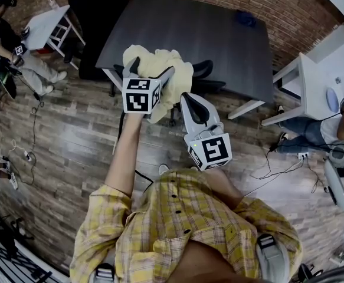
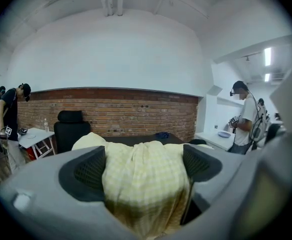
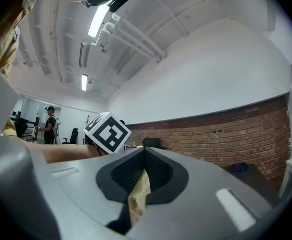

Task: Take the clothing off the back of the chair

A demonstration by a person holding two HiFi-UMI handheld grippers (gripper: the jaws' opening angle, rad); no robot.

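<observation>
Where the person's arms reach forward out of a yellow plaid shirt, each hand carries a grey gripper with a black-and-white marker cube. The right gripper sits nearer the body, its jaws pressed nearly together on a thin folded edge of the pale yellow checked clothing, which shows as a narrow strip between the black pads in the right gripper view. Just ahead and to the left, the left gripper has its jaws set fairly wide around a thick bunch of the same clothing; the cloth fills the gap between the two pads and spills over their tops. From the head view the clothing is gathered in a crumpled mass held up in both grippers, above the black office chair, whose dark parts show just to its right. Whether any of the cloth touches the chair's back cannot be told. Beyond the chair stands the dark grey rectangular desk on a wooden plank floor. Farthest off runs a red brick wall, with a black high-backed chair in front of it.
</observation>
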